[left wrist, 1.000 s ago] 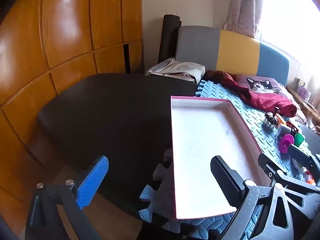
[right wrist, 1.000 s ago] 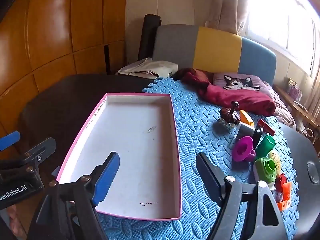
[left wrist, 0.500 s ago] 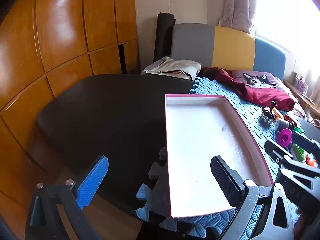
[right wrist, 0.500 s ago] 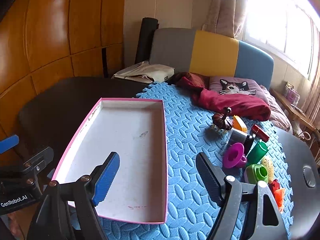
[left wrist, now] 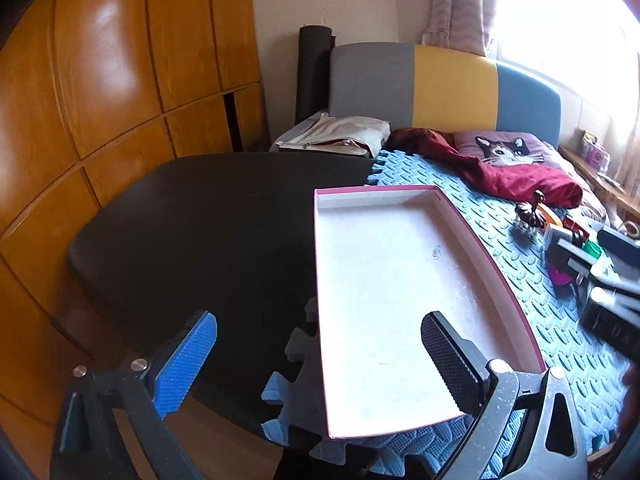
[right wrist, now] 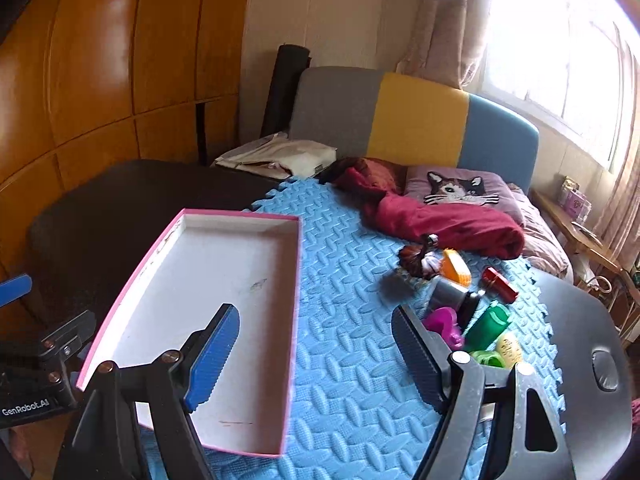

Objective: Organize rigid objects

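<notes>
Over the last second the right gripper point(right wrist: 316, 354) has drifted right of the empty pink tray point(right wrist: 294, 280) toward the toys point(right wrist: 472, 308) beside it, suggesting a first pick, while both it and the left gripper point(left wrist: 320, 364) hold nothing, fingers spread.

Wardrobe point(left wrist: 120, 80) is glossy varnished wood, catching a big glare. The blue mat point(right wrist: 352, 300) looks like soft foam with an embossed pattern, matt. Tray point(right wrist: 224, 280) seems cardboard, plain white inside and a bit scuffed, pink rim. Toys point(right wrist: 488, 324) are shiny plastic. Red cloth point(right wrist: 448, 220) is rumpled. Gripper pads point(right wrist: 212, 360) are ribbed, rubbery-looking.
</notes>
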Motion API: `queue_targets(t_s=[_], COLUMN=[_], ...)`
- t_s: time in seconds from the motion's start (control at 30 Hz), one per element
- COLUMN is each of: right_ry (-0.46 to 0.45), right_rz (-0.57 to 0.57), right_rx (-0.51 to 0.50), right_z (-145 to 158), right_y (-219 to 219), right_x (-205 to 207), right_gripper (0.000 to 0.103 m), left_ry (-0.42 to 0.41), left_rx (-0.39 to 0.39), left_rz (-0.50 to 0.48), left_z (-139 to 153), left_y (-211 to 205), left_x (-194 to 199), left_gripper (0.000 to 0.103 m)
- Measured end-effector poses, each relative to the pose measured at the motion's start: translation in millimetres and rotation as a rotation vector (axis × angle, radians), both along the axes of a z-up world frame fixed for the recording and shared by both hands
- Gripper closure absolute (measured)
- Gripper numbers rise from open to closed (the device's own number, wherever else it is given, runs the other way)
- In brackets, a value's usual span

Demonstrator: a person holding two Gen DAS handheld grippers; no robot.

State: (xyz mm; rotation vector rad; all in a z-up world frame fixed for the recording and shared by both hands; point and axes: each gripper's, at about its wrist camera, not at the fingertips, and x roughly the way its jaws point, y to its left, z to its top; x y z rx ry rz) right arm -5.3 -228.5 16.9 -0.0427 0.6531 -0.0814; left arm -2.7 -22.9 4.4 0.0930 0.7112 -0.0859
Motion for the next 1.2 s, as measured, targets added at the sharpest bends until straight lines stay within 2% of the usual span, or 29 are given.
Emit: queue_targets(t_s=[0.2, 0.4, 0.53, 0.63, 0.77, 1.07, 1.2], right_ry=[-0.008, -0.033, -0.019, -0.003, 0.014, 0.053, 0.047], right_rz=[-0.055, -0.157, -0.246, -0.334, -0.433, -0.475, -0.496], right_rx=[0.011, 0.044, 0.082, 0.155, 0.357, 0.406, 0.454], right_z=[9.1, 15.5, 2.6, -14.9, -30.0, -37.1, -39.5], right_y=[-43.8, -115.5, -173.1, -213.4, -254.6, -265.0, -273.7], right_x=[2.5, 0.8, 2.2, -3.4, -11.1, -13.4, -16.5], right_gripper=[0.023, 0.023, 0.023, 0.023, 0.023, 0.023, 0.023], left_ry=[0.009, 0.008, 0.022, 0.062, 0.086, 0.115, 0.124], left_rx=[-0.009, 0.009, -0.006, -0.034, -0.045, -0.023, -0.001], left_rz=[-0.067, -0.139, -0.197, -0.245, -0.295, -0.428, -0.525], left_z=[-0.7, 1.4, 4.9, 5.7, 6.6, 4.5, -0.5], left_y=[-10.6, -28.5, -43.4, -57.9, -79.1, -147.4, -188.1], left_x=[1.8, 5.6, 9.1, 16.9, 23.6, 36.6, 39.8], left_gripper=[0.0, 0.0, 0.0, 0.0, 0.0, 0.002, 0.012])
